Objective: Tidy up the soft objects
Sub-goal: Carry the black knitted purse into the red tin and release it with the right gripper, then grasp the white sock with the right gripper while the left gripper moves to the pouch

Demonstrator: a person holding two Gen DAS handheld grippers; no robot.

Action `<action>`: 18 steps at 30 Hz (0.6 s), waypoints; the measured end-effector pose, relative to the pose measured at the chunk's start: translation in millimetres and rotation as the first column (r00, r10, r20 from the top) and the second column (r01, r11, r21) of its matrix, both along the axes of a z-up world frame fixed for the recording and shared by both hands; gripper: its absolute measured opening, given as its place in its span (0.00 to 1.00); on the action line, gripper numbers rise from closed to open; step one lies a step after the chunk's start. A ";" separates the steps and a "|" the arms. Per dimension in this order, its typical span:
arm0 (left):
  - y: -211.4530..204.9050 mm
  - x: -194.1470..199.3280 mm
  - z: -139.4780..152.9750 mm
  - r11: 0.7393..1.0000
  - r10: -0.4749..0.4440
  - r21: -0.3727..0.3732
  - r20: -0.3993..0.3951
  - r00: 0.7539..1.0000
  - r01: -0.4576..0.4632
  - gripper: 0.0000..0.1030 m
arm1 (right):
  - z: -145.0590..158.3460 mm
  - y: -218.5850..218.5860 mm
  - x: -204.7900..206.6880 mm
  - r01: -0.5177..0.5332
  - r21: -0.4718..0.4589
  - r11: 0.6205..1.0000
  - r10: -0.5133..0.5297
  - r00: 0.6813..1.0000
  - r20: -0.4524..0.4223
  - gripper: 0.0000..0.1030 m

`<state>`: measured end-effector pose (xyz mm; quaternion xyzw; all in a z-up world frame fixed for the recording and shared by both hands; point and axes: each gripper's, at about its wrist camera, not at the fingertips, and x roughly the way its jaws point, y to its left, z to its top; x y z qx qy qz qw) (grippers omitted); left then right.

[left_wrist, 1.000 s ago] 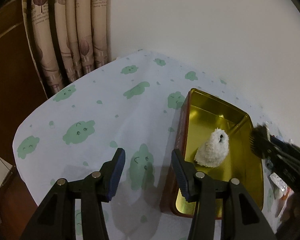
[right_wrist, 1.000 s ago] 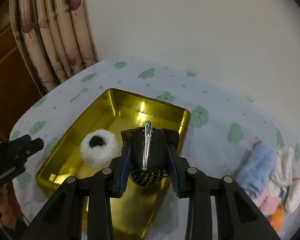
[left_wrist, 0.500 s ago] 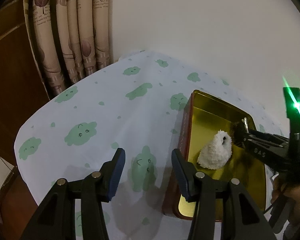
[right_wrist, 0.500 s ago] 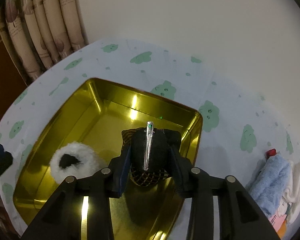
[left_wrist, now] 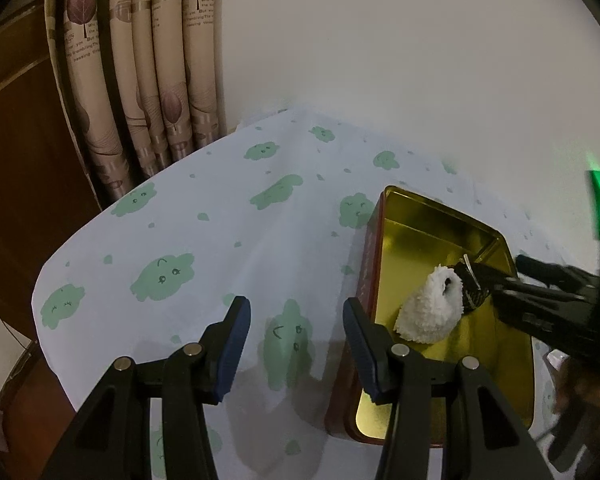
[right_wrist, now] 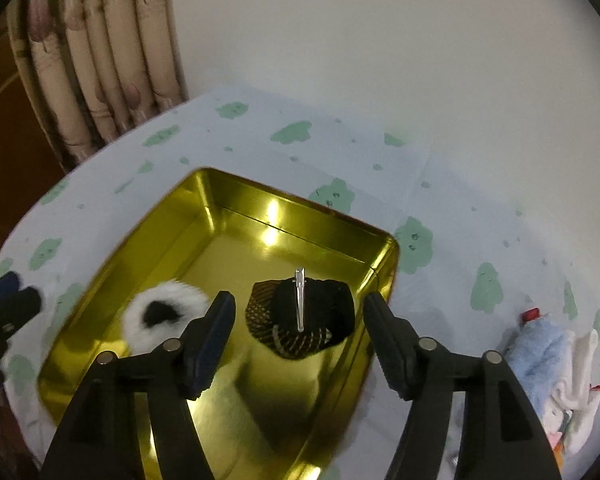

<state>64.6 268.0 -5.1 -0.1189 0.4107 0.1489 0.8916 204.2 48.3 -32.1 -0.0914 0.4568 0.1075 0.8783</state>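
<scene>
A gold tin (right_wrist: 300, 208) stands on the cloud-print tablecloth. Inside it lie a white fluffy scrunchie (right_wrist: 164, 316) and, to its right, a black net hair piece with a silver clip (right_wrist: 300, 316). My right gripper (right_wrist: 299, 304) hangs over the tin with its jaws opening. The hair piece rests on the tin's floor between the pads, touching neither. In the left wrist view the tin (left_wrist: 428, 204), scrunchie (left_wrist: 428, 312) and hair piece (left_wrist: 470, 292) sit to the right. My left gripper (left_wrist: 296, 308) is open and empty above the cloth, just left of the tin.
A pile of soft cloths, blue and white (right_wrist: 548, 360), lies on the table right of the tin. A curtain (left_wrist: 140, 80) hangs behind the table's far left corner beside a white wall. The tablecloth (left_wrist: 220, 220) drops off at the left edge.
My right gripper came in lower over the tin and its jaws spread off the black hair piece, which now lies on the tin's floor. The left gripper stayed put.
</scene>
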 end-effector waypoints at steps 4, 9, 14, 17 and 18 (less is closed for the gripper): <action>-0.5 0.1 -0.1 1.000 -0.002 0.011 0.001 1.000 0.002 0.48 | 21.7 -22.4 -24.8 0.017 0.046 0.999 -0.019 0.999 0.038 0.64; -5.0 0.4 0.2 0.999 -0.013 0.038 -0.003 1.000 0.013 0.48 | 35.7 -75.4 -51.3 0.095 0.034 0.995 -0.097 0.993 0.071 0.66; -12.0 -1.2 2.5 0.998 -0.023 0.065 0.000 1.000 0.023 0.48 | 40.9 -161.0 -73.9 0.248 -0.015 0.969 -0.246 0.965 0.090 0.67; -17.5 -2.2 4.3 0.996 -0.037 0.078 0.007 0.999 0.036 0.48 | 41.5 -213.0 -85.0 0.345 -0.023 0.938 -0.341 0.935 0.096 0.68; -20.1 -2.3 4.9 0.996 -0.047 0.082 0.010 0.999 0.046 0.48 | 40.7 -230.9 -88.6 0.379 -0.027 0.925 -0.375 0.922 0.099 0.71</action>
